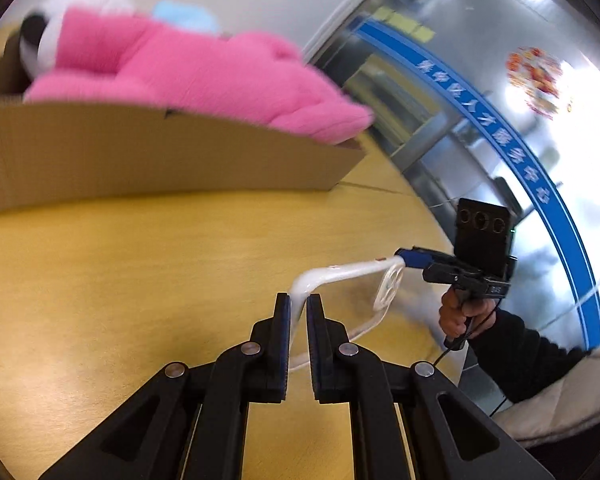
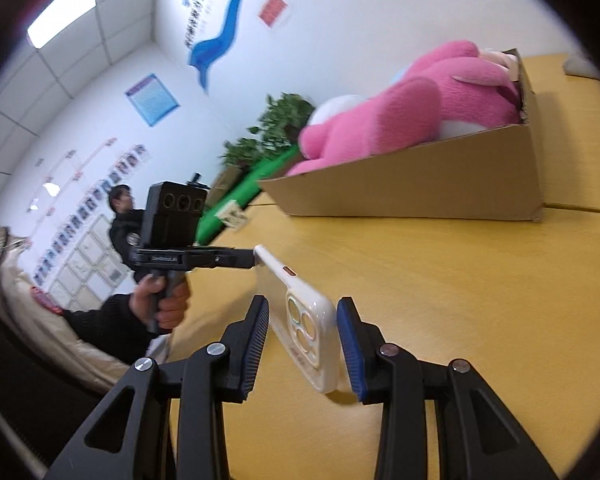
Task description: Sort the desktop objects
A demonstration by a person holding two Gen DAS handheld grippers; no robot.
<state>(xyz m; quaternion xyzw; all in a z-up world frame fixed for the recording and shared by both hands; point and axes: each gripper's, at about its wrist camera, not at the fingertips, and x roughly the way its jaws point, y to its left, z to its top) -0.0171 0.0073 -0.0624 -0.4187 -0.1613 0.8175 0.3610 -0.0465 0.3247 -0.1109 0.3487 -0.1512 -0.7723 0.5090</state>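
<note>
Flexibility is suggested in the left wrist view: at lower centre, the left gripper (image 1: 298, 312) is pinched on the thin rim of a clear, white-edged plastic phone case (image 1: 342, 284) held above the yellow wooden table (image 1: 140, 260). In the right wrist view, at lower centre, its camera-cutout end sits between the pads of the right gripper (image 2: 302, 344); contact cannot be told. Lightness and slipperiness are judged likely; the stiffer corners seem best gripped.

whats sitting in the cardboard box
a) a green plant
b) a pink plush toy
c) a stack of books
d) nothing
b: a pink plush toy lies in the cardboard box and spills over its rim, while the phone case is out over the yellow table.
</note>
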